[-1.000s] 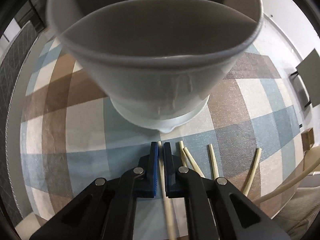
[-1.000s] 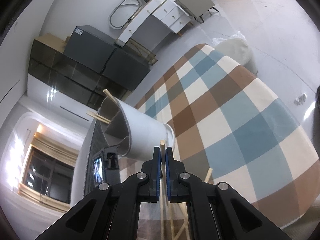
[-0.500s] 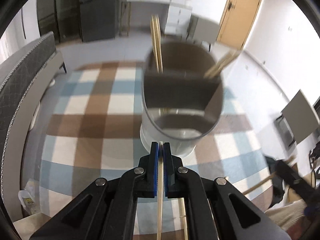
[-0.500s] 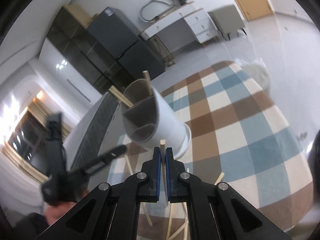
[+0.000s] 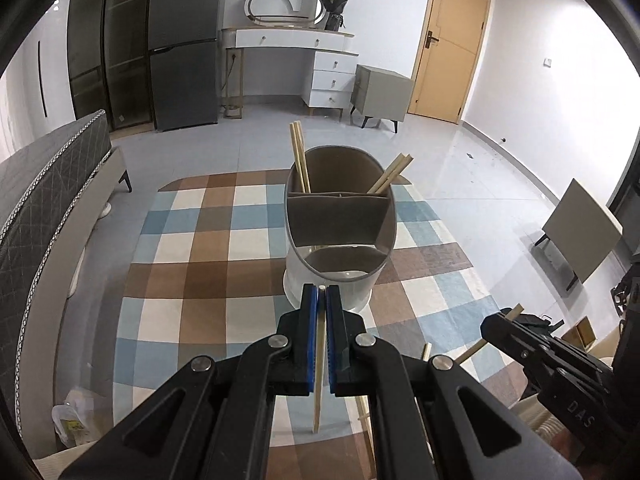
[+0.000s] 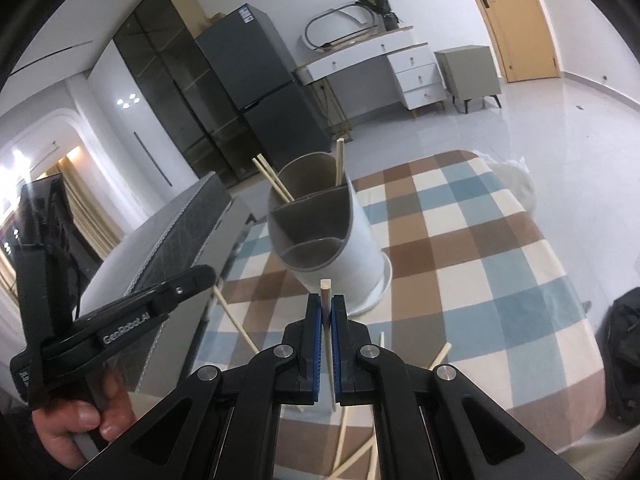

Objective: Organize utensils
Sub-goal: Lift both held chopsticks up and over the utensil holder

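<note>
- Left claw (image 5: 321, 312): clamped on one pale wooden chopstick (image 5: 319, 376), upright for dropping in.
- Right claw (image 6: 327, 312): likewise pinches a second wooden chopstick (image 6: 329, 332).
- White oval divided holder (image 5: 340, 236): on checked rug (image 5: 180, 264), ahead of both claws; chopstick pairs (image 5: 299, 156) fill its rear compartments.

One holder (image 5: 340, 236); four chopsticks (image 5: 299, 156) standing inside; one chopstick (image 5: 319, 364) per tongs

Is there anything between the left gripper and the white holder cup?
No. In the left wrist view, the left gripper, shut on a chopstick, has only bare checkered rug between it and the holder.
</note>
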`<state>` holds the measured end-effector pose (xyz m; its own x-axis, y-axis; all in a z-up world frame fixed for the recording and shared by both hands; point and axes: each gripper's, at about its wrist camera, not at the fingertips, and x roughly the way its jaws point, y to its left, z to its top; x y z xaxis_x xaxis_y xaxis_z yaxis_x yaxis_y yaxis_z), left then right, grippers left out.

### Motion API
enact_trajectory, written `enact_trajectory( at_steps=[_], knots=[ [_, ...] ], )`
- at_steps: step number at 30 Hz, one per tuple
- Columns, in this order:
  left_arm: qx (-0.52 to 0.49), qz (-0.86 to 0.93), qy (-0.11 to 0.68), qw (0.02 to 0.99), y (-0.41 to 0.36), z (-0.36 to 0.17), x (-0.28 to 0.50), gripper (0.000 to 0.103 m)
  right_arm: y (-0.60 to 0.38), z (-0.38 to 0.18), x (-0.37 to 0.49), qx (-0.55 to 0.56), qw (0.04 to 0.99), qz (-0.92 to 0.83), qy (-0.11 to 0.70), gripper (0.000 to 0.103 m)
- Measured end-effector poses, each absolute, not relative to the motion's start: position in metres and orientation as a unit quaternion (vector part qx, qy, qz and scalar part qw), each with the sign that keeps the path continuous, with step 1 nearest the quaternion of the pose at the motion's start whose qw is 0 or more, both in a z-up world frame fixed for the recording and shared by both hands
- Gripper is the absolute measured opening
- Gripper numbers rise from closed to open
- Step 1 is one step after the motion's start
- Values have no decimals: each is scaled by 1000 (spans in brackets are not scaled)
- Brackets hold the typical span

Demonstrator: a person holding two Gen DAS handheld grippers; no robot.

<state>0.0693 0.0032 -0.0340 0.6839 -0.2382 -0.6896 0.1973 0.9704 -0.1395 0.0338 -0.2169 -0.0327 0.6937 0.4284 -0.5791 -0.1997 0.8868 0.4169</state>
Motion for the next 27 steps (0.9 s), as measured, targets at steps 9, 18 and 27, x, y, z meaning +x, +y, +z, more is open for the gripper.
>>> enact_trajectory(
  at_steps=[9, 18, 27],
  knots=[
    [-41, -127, 382, 915, 8, -25, 60, 0, -213, -19, 25, 147, 917, 162, 334, 4],
    [-52, -147, 382, 911, 12, -13, 60, 0, -214, -14, 28, 140, 922, 140, 334, 4],
    [-71, -170, 369, 911, 17, 16, 62, 0, -217, 17, 36, 145, 931, 147, 300, 4]
  ],
)
